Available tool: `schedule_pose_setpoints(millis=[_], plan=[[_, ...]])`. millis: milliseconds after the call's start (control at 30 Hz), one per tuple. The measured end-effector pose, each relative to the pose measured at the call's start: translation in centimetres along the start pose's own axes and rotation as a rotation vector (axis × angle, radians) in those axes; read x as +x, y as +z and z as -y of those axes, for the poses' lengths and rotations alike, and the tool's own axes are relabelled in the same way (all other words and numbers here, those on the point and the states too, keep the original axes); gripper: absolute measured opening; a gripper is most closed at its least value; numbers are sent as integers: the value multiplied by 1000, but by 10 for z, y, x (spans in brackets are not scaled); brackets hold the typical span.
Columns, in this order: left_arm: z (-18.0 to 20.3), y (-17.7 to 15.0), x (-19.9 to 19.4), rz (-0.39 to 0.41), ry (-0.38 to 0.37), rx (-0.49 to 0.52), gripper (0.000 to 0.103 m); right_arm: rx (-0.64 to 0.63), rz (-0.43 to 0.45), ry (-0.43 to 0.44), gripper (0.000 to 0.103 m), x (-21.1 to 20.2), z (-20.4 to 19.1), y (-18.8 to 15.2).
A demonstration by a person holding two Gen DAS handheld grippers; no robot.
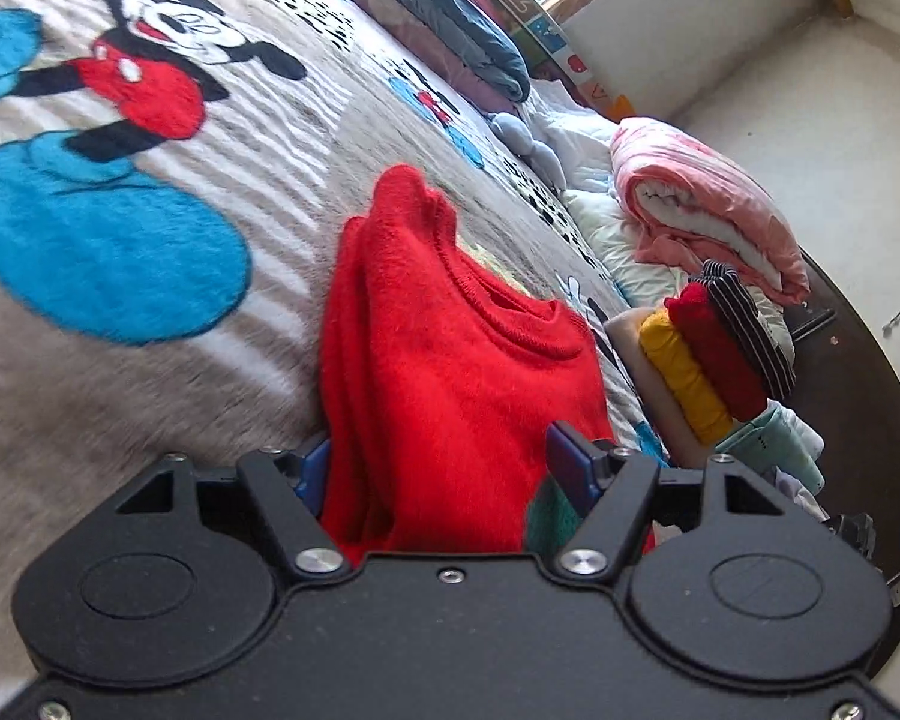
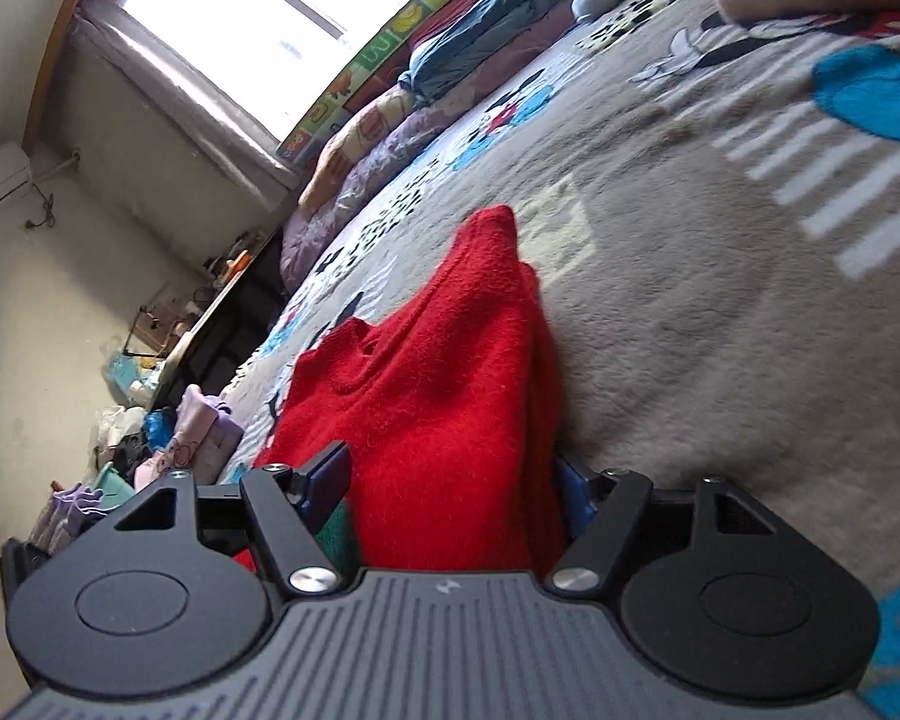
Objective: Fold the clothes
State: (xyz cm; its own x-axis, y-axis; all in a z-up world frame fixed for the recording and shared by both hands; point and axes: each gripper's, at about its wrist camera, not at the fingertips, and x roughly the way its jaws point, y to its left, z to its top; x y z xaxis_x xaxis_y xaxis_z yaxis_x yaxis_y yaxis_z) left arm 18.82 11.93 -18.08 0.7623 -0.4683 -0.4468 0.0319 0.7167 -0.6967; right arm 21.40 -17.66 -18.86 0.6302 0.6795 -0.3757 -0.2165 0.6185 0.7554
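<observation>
I'm working over a bed covered by a grey plush blanket (image 1: 150, 396) printed with cartoon mice, in a bedroom with pale walls and a bright window (image 2: 258, 30).

Closest in my left view, the left hand-held gripper (image 1: 444, 468) has its blue-padded fingers (image 1: 570, 468) on either side of a bunched red sweater (image 1: 450, 360), and the knit fills the whole gap between them, so I read it as clamped on the cloth. A strip of green fabric (image 1: 549, 516) shows beside the right pad. The sweater rises from the jaws in a crumpled ridge, its ribbed neckline sagging open toward the right, and the rest of it lies on the blanket.

In my right view, the right hand-held gripper (image 2: 450, 480) grips the same sweater (image 2: 444, 396) the same way, pads pressed into thick red folds.

Further out in the left view, a stack of folded clothes (image 1: 714, 354) sits on the bed: yellow, dark red and a striped piece. Beyond that lies a rolled pink quilt (image 1: 708, 204) on white bedding.

Farthest back, folded dark blue bedding (image 1: 462, 36) rests on a purple quilt along the far edge of the bed. In the right view, a cluttered side table (image 2: 210, 312) stands against the wall.
</observation>
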Motion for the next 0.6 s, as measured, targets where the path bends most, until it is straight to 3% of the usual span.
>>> schedule_pose_setpoints(millis=[100, 133, 233, 367, 600], plan=[[0, 2, 3, 0, -5, -8, 65, 46, -10, 35, 55, 4, 6, 3], [-1, 2, 2, 1, -5, -18, 53, 61, -13, 46, 47, 5, 8, 4], [-8, 2, -4, 13, -23, -68, 36, 88, -2, 74, 37, 5, 11, 4], [-13, 3, -17, 54, -75, -142, 32, 118, 42, 110, 32, -2, 7, 1], [-24, 11, -64, 212, -154, -219, 31, 167, 76, 240, 32, 4, -21, 10]])
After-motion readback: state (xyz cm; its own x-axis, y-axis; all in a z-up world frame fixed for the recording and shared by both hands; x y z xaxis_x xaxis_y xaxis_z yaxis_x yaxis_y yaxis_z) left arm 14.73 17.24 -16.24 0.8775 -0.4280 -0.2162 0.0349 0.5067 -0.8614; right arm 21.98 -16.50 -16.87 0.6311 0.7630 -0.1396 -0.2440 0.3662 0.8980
